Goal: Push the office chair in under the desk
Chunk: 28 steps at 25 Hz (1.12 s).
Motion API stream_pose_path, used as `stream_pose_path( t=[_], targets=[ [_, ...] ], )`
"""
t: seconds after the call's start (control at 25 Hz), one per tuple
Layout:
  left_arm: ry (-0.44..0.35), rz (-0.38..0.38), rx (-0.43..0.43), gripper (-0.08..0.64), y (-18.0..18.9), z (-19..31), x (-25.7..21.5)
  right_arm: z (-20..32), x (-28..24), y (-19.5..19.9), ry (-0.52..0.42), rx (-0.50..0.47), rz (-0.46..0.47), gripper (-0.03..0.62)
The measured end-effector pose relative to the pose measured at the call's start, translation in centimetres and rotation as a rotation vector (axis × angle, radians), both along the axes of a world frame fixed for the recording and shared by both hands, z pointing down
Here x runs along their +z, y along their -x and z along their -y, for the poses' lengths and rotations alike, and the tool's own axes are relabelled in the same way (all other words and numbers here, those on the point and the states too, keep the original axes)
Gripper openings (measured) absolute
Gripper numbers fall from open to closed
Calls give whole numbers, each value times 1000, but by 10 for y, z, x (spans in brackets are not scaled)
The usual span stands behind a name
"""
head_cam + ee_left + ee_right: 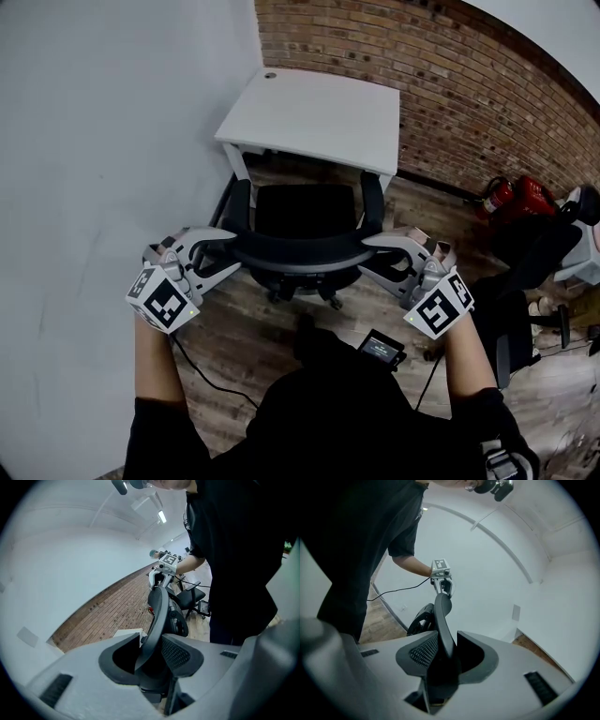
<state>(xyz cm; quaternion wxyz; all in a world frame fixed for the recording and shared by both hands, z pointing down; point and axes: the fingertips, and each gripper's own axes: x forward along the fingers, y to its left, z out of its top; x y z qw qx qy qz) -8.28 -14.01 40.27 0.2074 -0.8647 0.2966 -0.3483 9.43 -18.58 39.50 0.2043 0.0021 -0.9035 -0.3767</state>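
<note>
Soft, even indoor light; fisheye bending with dark vignetted corners.

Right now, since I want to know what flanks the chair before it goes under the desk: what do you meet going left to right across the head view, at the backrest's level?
White wall → left gripper → chair backrest → right gripper → another dark chair.

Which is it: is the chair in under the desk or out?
Out: the chair shows its whole seat in front of the desk.
</note>
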Motion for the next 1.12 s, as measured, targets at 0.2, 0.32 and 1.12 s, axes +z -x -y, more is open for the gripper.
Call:
stream_pose_path(
  t=[0.2, 0.32, 1.12],
  targets=[
    [7, 25, 17, 150, 27, 16, 5, 10, 3, 24, 18, -3, 7, 127],
    [11, 32, 20, 150, 44, 32, 6, 24, 4, 41, 16, 2, 8, 127],
    [31, -58, 123, 161, 135, 124, 0, 90, 3, 129, 97, 106, 6, 126]
  ],
)
